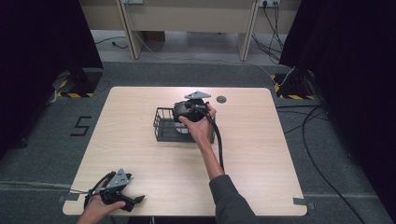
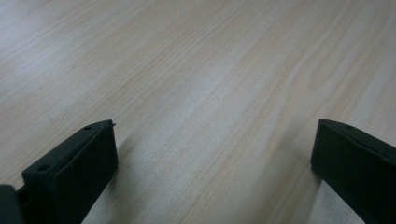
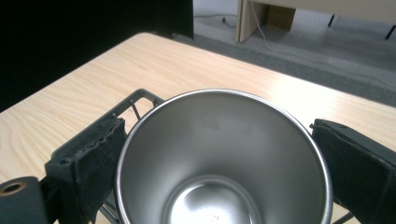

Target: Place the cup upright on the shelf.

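The right gripper (image 3: 219, 154) has a jaw on each side of a steel cup (image 3: 224, 163), seemingly clamping it upright over the wire basket (image 1: 161, 123) near the table's far edge. The left gripper (image 2: 212, 172) rests wide open at the near left corner. Keep the cup level and lower it straight, clear of the basket's rim, before letting go.

Wire basket (image 1: 163, 125) stands mid-counter (image 1: 261, 154). Steel cup (image 3: 224, 154) sits in the basket. Right gripper (image 1: 189, 112) over the basket; left gripper (image 1: 119, 193) well nearer than the basket, leftward
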{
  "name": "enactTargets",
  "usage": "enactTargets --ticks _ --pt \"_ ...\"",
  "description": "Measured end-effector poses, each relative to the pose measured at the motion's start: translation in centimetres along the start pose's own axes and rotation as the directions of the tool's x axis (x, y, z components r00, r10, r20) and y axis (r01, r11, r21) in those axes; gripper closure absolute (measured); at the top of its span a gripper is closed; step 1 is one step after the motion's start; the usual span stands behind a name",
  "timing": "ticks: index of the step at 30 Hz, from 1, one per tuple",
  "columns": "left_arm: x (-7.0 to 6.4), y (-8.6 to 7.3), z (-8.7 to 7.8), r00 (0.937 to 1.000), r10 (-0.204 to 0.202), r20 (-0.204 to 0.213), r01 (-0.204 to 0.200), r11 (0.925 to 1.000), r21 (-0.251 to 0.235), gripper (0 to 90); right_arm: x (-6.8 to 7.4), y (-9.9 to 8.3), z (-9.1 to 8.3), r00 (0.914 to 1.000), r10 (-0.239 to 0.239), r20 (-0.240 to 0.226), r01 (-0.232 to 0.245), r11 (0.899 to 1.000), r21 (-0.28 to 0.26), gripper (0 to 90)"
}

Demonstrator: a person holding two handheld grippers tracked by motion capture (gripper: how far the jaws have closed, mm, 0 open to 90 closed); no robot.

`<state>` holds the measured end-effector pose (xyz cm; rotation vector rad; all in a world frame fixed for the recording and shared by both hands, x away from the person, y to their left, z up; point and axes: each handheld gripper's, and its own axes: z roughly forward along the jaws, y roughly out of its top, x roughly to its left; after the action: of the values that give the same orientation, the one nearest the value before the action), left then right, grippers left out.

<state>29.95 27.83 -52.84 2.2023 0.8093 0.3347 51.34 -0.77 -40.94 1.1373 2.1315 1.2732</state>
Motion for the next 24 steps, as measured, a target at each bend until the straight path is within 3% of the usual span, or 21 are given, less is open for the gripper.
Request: enactTargets --ticks 6,14,15,16,17,19,21,24 --pt "0.0 0.0 0.0 1.0 0.001 0.0 -0.001 1.0 0.001 0.0 0.0 0.0 -0.1 0.9998 -0.022 -0.002 0.022 1.0 0.0 5.6" --pt "0.0 0.0 0.0 1.0 0.001 0.0 -0.001 1.0 0.001 0.0 0.8 0.7 -0.3 0.9935 -0.11 0.027 0.111 0.994 -0.003 6.4" --pt "0.0 0.0 0.0 1.0 0.001 0.0 -0.001 1.0 0.001 0.0 0.9 0.8 -0.4 0.9927 -0.117 0.029 0.117 0.993 -0.011 10.6" --pt "0.0 0.0 0.0 1.0 0.001 0.0 -0.001 1.0 0.001 0.0 0.9 1.0 -0.7 0.9936 -0.112 0.014 0.112 0.993 -0.03 19.0" --pt "0.0 0.0 0.0 1.0 0.0 0.0 0.0 1.0 0.0 0.0 1.0 1.3 -0.9 0.9946 -0.104 -0.002 0.104 0.993 -0.052 20.4" --pt "0.0 0.0 0.0 1.0 0.001 0.001 -0.001 1.0 0.002 0.0 1.1 1.7 -1.2 0.9947 -0.101 0.013 0.102 0.993 -0.053 12.9" --pt "0.0 0.0 0.0 1.0 0.001 0.0 -0.001 1.0 0.001 0.0 1.1 1.8 -1.6 0.9946 -0.104 0.005 0.104 0.993 -0.057 17.0" --pt "0.0 0.0 0.0 1.0 0.001 0.0 -0.001 1.0 0.0 0.0 1.1 1.7 -2.1 0.9952 -0.097 0.008 0.098 0.993 -0.067 15.1"
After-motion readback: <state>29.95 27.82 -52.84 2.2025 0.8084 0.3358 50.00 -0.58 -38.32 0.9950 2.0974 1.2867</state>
